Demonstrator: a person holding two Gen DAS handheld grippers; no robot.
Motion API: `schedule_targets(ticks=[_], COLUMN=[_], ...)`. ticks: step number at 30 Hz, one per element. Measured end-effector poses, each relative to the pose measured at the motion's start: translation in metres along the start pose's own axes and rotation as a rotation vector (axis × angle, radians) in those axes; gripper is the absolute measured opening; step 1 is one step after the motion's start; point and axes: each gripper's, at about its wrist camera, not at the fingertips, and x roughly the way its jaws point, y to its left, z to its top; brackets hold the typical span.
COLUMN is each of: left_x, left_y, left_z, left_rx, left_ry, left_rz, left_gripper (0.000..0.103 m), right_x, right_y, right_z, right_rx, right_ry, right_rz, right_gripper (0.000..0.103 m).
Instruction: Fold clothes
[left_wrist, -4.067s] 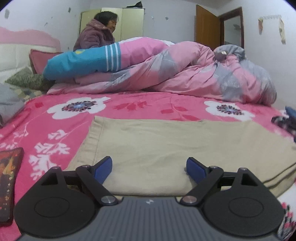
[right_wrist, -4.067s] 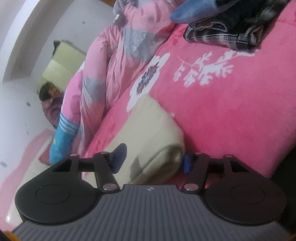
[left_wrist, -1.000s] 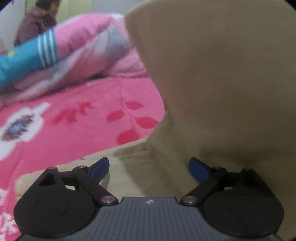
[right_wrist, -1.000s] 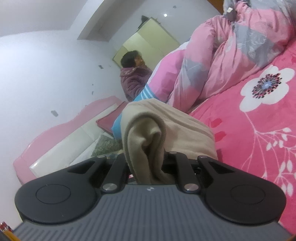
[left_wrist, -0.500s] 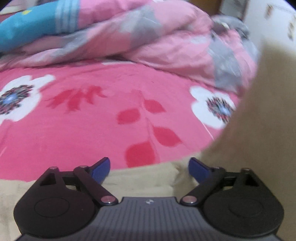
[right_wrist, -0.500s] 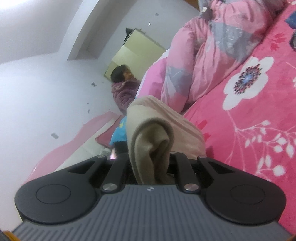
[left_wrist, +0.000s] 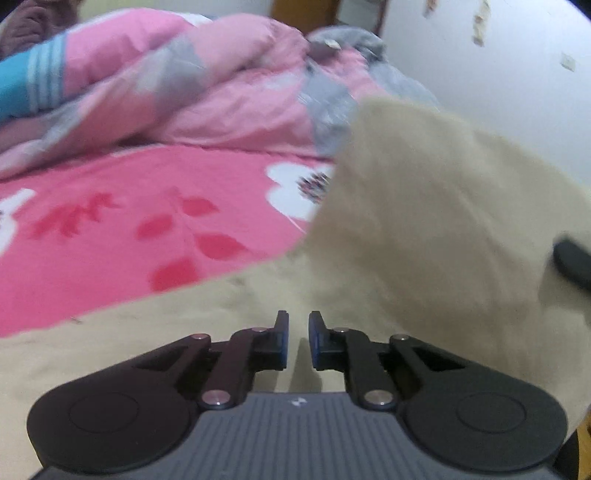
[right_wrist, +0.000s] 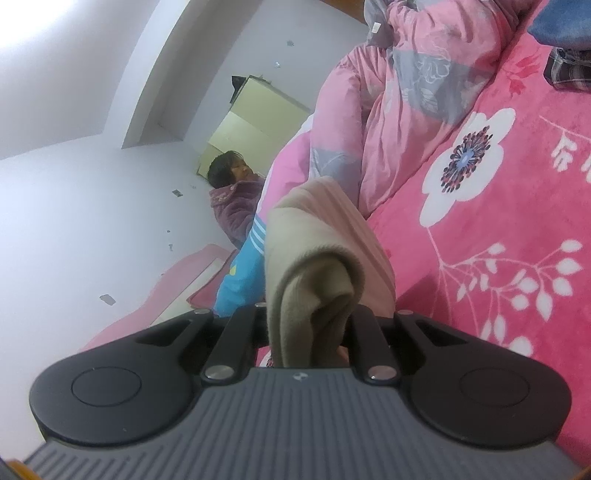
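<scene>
The left tool (left_wrist: 295, 339) has just snapped nearly shut, empty, over the beige garment (left_wrist: 424, 229); the right tool (right_wrist: 308, 332) grips its raised end, mid-fold.

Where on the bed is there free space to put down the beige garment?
Free: the pink floral blanket between the beige garment and the heaped quilt; in the right wrist view, also the stretch around the white flower. Crowded: the quilt along the far side, and the plaid clothes by it.
</scene>
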Motion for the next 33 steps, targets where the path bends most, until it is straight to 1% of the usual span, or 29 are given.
schedule_targets(ticks=[2,4,6,8,11,12,15,17,19,20,25,27,29,30,33], left_x=[-0.002,-0.014,-0.028,-0.041,-0.057,-0.060,-0.058,-0.043,-0.019,-0.009,0.020,0.032,0.042,0.047,0.057], left_y=[-0.013,-0.025,-0.029,-0.032,-0.031,-0.029,-0.019,-0.009,0.002,0.007,0.026,0.037,0.048,0.054,0.069], left_z=[-0.013,-0.026,-0.042,-0.054,-0.058,-0.053,-0.035,-0.023,-0.014,-0.009,0.019,0.028,0.036,0.039,0.045], left_rx=[0.049,0.091,0.076,0.076,0.089,0.083,0.047,0.031,0.003,-0.007,-0.061,-0.108,-0.163,-0.188,-0.280], left_ry=[0.033,0.057,0.073,0.080,0.098,0.101,0.082,0.106,0.159,0.173,0.177,0.182,0.177,0.169,0.141], left_rz=[0.006,0.018,-0.006,-0.015,-0.022,-0.030,-0.039,-0.031,-0.029,-0.031,-0.036,-0.043,-0.055,-0.055,-0.048], left_gripper=[0.008,0.007,0.005,0.005,0.005,0.008,0.009,0.009,0.009,0.009,0.009,0.009,0.006,0.004,0.004], right_x=[-0.001,-0.001,-0.001,0.000,-0.001,-0.001,-0.006,-0.008,-0.010,-0.011,-0.014,-0.013,-0.014,-0.014,-0.015], right_y=[-0.001,-0.003,-0.007,-0.010,-0.014,-0.015,-0.017,-0.020,-0.023,-0.024,-0.026,-0.028,-0.030,-0.030,-0.032], right_z=[0.000,0.000,0.000,0.000,-0.001,0.000,-0.001,-0.002,-0.002,-0.002,-0.002,-0.002,-0.002,-0.002,-0.001], right_rx=[0.002,0.006,0.017,0.030,0.041,0.042,0.052,0.064,0.073,0.073,0.069,0.074,0.077,0.078,0.079], right_ry=[-0.001,0.002,-0.001,0.000,-0.001,-0.003,-0.011,-0.016,-0.019,-0.018,-0.016,-0.017,-0.017,-0.017,-0.019], right_rz=[-0.001,-0.003,0.003,0.010,0.027,0.033,0.042,0.044,0.047,0.047,0.048,0.050,0.050,0.051,0.046], right_gripper=[0.010,0.010,0.010,0.010,0.010,0.010,0.010,0.010,0.010,0.010,0.010,0.010,0.010,0.010,0.010])
